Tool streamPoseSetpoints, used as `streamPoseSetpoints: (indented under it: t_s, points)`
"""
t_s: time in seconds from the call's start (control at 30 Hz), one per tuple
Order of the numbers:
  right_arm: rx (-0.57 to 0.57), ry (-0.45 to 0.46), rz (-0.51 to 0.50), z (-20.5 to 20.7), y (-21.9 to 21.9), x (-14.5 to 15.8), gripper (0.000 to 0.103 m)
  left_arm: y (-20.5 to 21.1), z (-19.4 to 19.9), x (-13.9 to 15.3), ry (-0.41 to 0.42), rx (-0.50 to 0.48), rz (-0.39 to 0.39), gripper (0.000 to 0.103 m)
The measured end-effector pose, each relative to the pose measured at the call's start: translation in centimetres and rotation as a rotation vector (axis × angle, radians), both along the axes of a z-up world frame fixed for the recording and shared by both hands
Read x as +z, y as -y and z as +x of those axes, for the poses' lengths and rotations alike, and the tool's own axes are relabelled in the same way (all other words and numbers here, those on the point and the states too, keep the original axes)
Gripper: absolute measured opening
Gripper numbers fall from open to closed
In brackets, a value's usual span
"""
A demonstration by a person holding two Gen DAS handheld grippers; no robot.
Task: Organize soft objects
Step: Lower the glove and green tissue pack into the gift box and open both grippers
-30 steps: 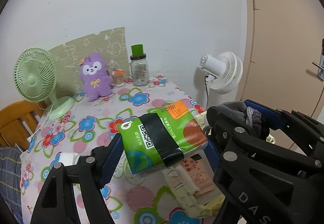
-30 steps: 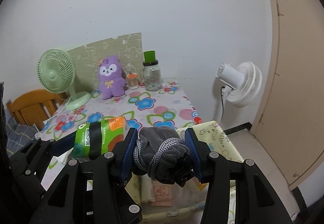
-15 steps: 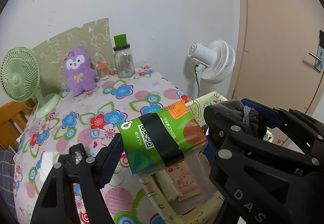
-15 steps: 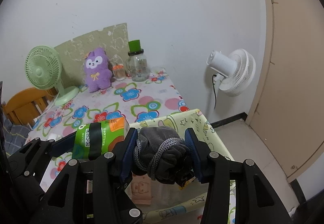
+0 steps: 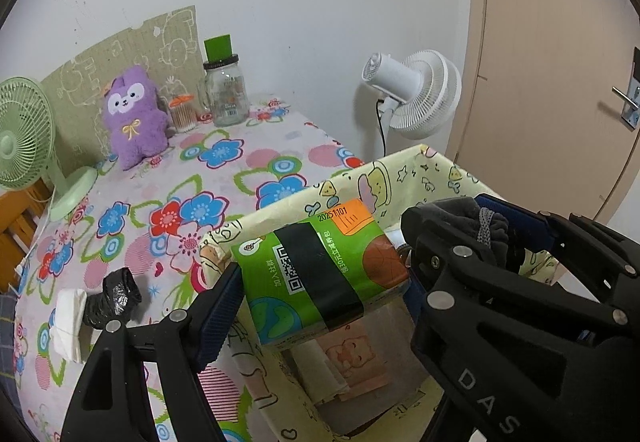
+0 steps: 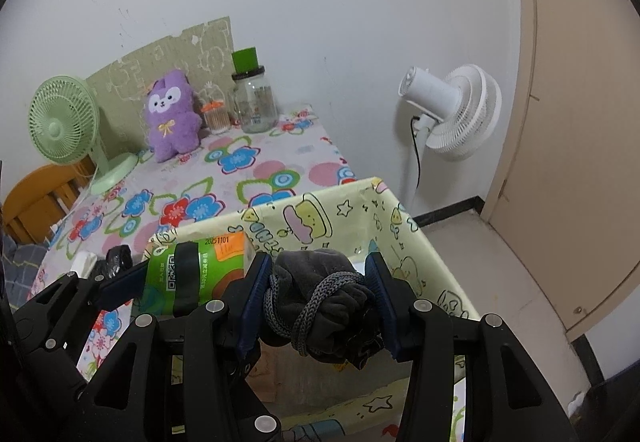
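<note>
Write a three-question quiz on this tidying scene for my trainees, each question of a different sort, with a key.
1. True or false: the left claw grips the green tissue pack.
2. What does the right claw hold? A) the purple plush toy B) a grey drawstring pouch C) the glass jar
3. Fill in: both held items hang above the open yellow fabric ____.

Key:
1. True; its pads press the pack's two ends.
2. B; the grey drawstring pouch is squeezed between the blue pads, while the purple plush toy and glass jar stand on the table.
3. Box; the yellow fabric box sits below them.
</note>
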State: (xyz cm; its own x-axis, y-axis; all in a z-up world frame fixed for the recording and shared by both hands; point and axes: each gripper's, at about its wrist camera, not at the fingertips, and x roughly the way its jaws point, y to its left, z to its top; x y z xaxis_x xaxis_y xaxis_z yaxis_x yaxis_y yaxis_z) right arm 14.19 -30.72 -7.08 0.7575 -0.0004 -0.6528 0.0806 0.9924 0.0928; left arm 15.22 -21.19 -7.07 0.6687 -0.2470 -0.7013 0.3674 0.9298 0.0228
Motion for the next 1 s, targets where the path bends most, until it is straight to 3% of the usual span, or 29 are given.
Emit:
streamPoseSetpoints:
  t_s: [0.17,0.53,0.7,1.0]
  points:
    - [-0.01,-0.021,0.006,0.5,0.0,-0.6,0.055,0.1,0.2,-0.4,0.0,-0.013,0.012,0.082]
    - [-0.038,-0.046,-0.004,0.8,0.0,-1.0,0.078,0.0,0.3,-0.6,0.001,-0.037,0.041,0.083]
    - [-0.049,-0.045,-0.003,0.4,0.3,-0.9,0.084,0.1,0.1,-0.5,-0.001,-0.049,0.042,0.093]
    - [-0.062,-0.017,-0.023,-1.2,0.2,0.1,0.087,0.0,-1.2,0.2,0.022,-0.054,0.037,0.1]
